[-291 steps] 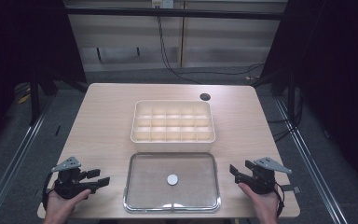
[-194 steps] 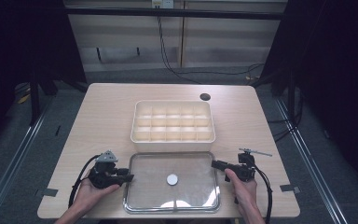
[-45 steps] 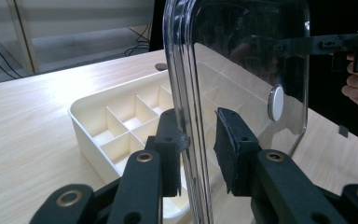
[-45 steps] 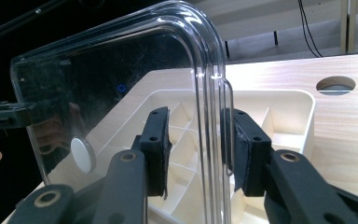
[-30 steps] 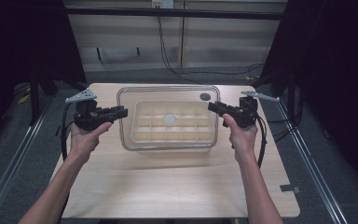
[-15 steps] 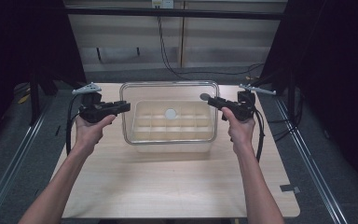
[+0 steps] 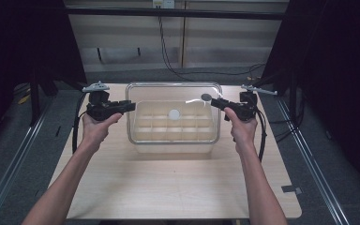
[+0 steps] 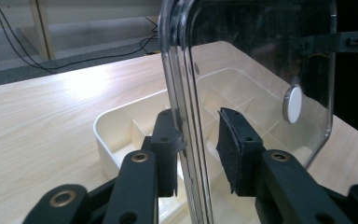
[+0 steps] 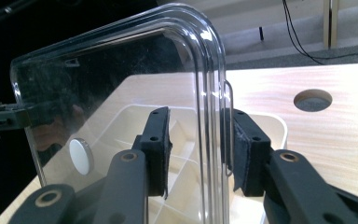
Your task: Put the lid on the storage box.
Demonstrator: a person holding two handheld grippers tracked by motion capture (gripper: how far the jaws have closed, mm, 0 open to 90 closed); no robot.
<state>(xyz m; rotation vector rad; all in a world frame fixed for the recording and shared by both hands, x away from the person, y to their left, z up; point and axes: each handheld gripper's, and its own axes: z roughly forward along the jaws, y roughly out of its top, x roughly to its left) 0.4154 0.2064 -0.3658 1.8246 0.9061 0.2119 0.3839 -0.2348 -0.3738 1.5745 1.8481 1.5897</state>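
Above the tray on the desk, the clear lid hung tilted, long axis running hand to hand, right hand-held gripper clamping one short edge, left hand-held gripper just easing open with only one pad touching the other edge.

bare forearms; black hand-held gripper each hand, brass-ringed screw holes, grey top plates, black cables.

A: How many lids?
B: One clear plastic lid with a white round knob.
A: Trays?
B: One cream plastic compartment tray. Two black two-jaw grippers.
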